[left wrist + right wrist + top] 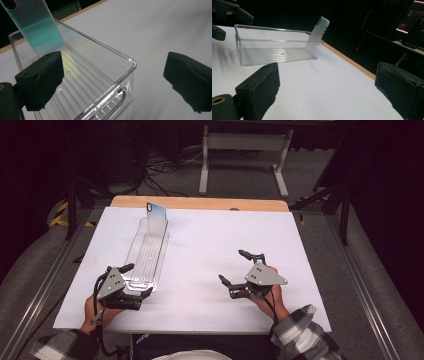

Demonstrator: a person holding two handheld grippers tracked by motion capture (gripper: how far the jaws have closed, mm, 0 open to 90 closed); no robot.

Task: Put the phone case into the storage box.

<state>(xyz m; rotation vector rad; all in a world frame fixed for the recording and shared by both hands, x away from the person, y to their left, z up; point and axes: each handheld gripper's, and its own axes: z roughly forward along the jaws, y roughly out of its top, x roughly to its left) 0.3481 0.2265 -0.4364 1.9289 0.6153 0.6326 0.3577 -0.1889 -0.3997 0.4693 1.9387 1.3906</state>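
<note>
The tray, a long clear plastic box with a ribbed floor, lies on the white desk left of centre, its long axis running away from the person. The phone stands tilted inside the tray's far end, leaning on the far wall, with its top edge above the rim.

Left claw: spread wide, holding nothing. It straddles the near end of the tray. In the left gripper view one jaw sits over the tray interior and the other outside the near right corner of the tray, above bare desk; contact with the wall cannot be determined. The phone appears beyond the inner jaw.

Right claw: spread wide, holding nothing. It sits over bare desk right of centre, well apart from the tray. In the right gripper view the tray and phone lie ahead.
</note>
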